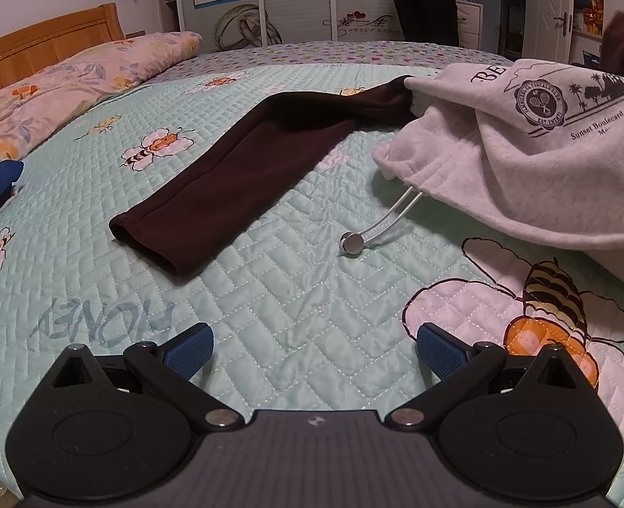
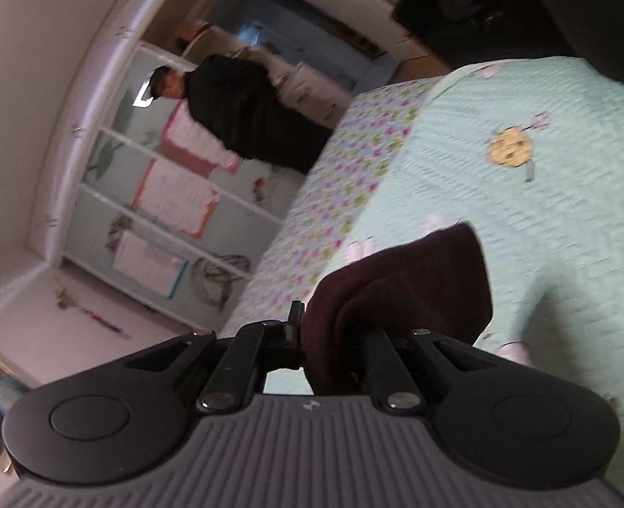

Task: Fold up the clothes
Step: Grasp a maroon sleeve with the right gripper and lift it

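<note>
Dark maroon fleece is what your right claw has clamped between its pads: a bunch of the cloth stands up out of the jaws and hides the fingertips, and the view is tilted and blurred. This cloth belongs to the sweatshirt, a light grey garment with a printed tennis emblem on the chest and maroon sleeves. In the left wrist view its body hangs raised at the right side, above the bed, so I judge that you are lifting it by the far sleeve or shoulder.

The other maroon sleeve lies stretched out flat on the quilted mint bedspread, its cuff toward the left claw. A drawstring with a metal tip hangs from the hem and rests on the bedspread beside that sleeve.

Your left claw has its blue pads wide apart and holds nothing; it hovers over bare quilt, near the cuff but not touching it.

The step in hand seems to be the spreading or the first fold. The next move asks you to take the flat sleeve with the left claw, so that both sides are controlled before you lay the body down.

No basket or box for the clothes is visible. Another person stands at the foot of the bed.
</note>
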Motion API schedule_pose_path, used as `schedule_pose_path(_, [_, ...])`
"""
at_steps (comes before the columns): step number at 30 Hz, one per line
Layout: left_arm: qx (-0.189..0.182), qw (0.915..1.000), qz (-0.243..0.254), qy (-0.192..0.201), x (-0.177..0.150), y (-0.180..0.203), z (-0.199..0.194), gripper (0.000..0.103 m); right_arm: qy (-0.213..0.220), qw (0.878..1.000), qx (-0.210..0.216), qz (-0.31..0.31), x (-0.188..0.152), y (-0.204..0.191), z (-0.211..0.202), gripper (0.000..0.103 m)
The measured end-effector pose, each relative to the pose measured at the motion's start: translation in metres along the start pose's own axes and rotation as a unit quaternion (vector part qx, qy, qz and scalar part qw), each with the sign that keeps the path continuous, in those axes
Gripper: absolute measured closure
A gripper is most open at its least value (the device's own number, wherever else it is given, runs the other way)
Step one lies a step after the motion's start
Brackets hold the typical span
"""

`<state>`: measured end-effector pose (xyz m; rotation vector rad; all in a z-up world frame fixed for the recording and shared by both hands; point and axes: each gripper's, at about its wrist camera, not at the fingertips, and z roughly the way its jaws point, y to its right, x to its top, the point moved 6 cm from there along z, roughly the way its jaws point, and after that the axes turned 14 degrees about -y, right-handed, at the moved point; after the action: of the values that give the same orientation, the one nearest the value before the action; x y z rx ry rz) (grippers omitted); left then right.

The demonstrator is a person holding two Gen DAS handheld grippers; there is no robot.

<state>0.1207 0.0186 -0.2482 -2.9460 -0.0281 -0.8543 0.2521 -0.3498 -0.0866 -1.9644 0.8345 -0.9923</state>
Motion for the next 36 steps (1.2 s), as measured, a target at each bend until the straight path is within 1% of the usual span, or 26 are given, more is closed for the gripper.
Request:
schedule_pose_path(3, [0.003,1.0,0.002,-0.001,0.0,0.0,0.001,0.001,0.006,1.0,-0.022,0.005,0.017,-0.002,0.002,0.095])
schedule_pose_path(5, [0.005,1.0,0.003,-0.002,0.0,0.001,0.002,0.001,0.019,1.0,-0.007,-0.017,0.032,-0.024,-0.003,0.095])
schedule_pose_path(7, [0.006,1.0,0.003,-0.003,0.001,0.001,0.004,0.001,0.047,0.996,0.026,-0.073,0.046,-0.064,-0.019,0.095])
schedule_pose_path(9, [0.007,1.0,0.004,-0.004,0.001,0.001,0.005,0.001,0.093,0.984,0.048,-0.147,0.057,-0.109,-0.041,0.095])
schedule_pose_path(10, [0.007,1.0,0.005,-0.004,0.001,0.001,0.005,0.001,0.115,0.976,0.046,-0.176,0.063,-0.127,-0.05,0.095])
schedule_pose_path(11, [0.008,1.0,0.005,-0.003,0.0,0.001,0.005,0.001,0.133,0.97,0.035,-0.198,0.069,-0.141,-0.055,0.095])
schedule_pose_path(13, [0.008,1.0,0.005,-0.003,0.0,0.001,0.005,0.001,0.152,0.963,0.0,-0.225,0.082,-0.156,-0.056,0.095])
schedule_pose_path(15, [0.009,0.9999,0.006,-0.003,0.0,0.001,0.005,0.001,0.147,0.957,-0.056,-0.243,0.097,-0.157,-0.044,0.095])
schedule_pose_path(16, [0.009,0.9999,0.007,-0.002,0.0,0.002,0.004,0.001,0.133,0.956,-0.093,-0.245,0.103,-0.149,-0.033,0.095])
schedule_pose_path(17, [0.01,0.9999,0.008,-0.001,0.0,0.002,0.003,0.001,0.117,0.954,-0.129,-0.246,0.109,-0.14,-0.022,0.09])
schedule_pose_path(18, [0.01,0.9999,0.009,0.0,-0.001,0.003,0.003,0.001,0.075,0.956,-0.152,-0.241,0.114,-0.124,-0.005,0.09])
schedule_pose_path(19, [0.011,0.9999,0.01,0.001,-0.001,0.003,0.002,0.001,0.042,0.952,-0.196,-0.23,0.117,-0.104,0.01,0.089])
schedule_pose_path(20, [0.012,0.9999,0.01,0.002,-0.001,0.003,0.002,0.001,0.033,0.949,-0.234,-0.207,0.116,-0.078,0.018,0.083])
schedule_pose_path(22, [0.013,0.9999,0.01,0.003,0.0,0.003,0.001,0.001,0.014,0.938,-0.307,-0.159,0.113,-0.027,0.032,0.079])
schedule_pose_path(23, [0.014,0.9999,0.01,0.003,0.0,0.003,0.001,0.001,0.005,0.94,-0.318,-0.125,0.108,0.0,0.034,0.078])
schedule_pose_path(24, [0.015,0.9998,0.01,0.003,0.0,0.003,0.001,0.001,-0.001,0.943,-0.317,-0.101,0.1,0.024,0.034,0.078])
schedule_pose_path(26, [0.019,0.9997,0.013,0.004,0.0,0.004,0.001,0.001,-0.009,0.951,-0.294,-0.091,0.076,0.059,0.031,0.078])
schedule_pose_path(28, [0.025,0.9995,0.016,0.004,0.0,0.005,0.002,0.001,-0.007,0.959,-0.27,-0.09,0.047,0.088,0.02,0.077])
schedule_pose_path(30, [0.032,0.9993,0.02,0.005,0.001,0.009,0.0,0.001,0.005,0.967,-0.239,-0.087,0.02,0.113,0.005,0.071])
schedule_pose_path(32, [0.035,0.999,0.028,0.005,0.004,0.016,-0.003,0.001,0.014,0.972,-0.224,-0.069,-0.005,0.135,-0.008,0.05])
schedule_pose_path(34, [0.037,0.9982,0.046,0.014,0.009,0.027,-0.008,0.001,0.024,0.977,-0.207,-0.05,-0.03,0.156,-0.021,0.047])
schedule_pose_path(36, [0.043,0.996,0.071,0.033,0.016,0.04,-0.015,0.001,0.027,0.983,-0.179,-0.021,-0.044,0.167,-0.033,0.046])
